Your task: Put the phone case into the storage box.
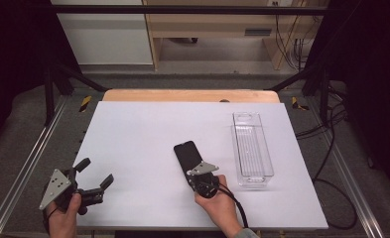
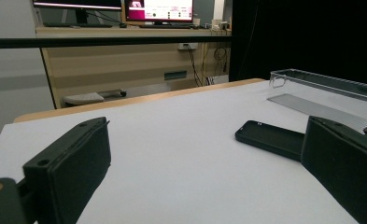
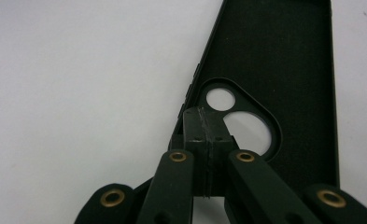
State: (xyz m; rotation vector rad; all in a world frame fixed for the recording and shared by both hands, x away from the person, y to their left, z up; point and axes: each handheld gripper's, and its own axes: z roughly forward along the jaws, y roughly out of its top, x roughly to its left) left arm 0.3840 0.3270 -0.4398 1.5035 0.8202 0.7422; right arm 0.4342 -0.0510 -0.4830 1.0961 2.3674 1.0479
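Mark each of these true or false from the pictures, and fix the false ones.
1. The phone case lies inside the clear bin. False: it lies on the table, left of the bin.
2. The left gripper is open. True.
3. The right gripper is spread wide. False: its jaws are closed at the case's camera cutout.
4. The bin is empty. True.

Overhead forward-down view; left tongs camera low across table (image 2: 181, 154); right close, downward.
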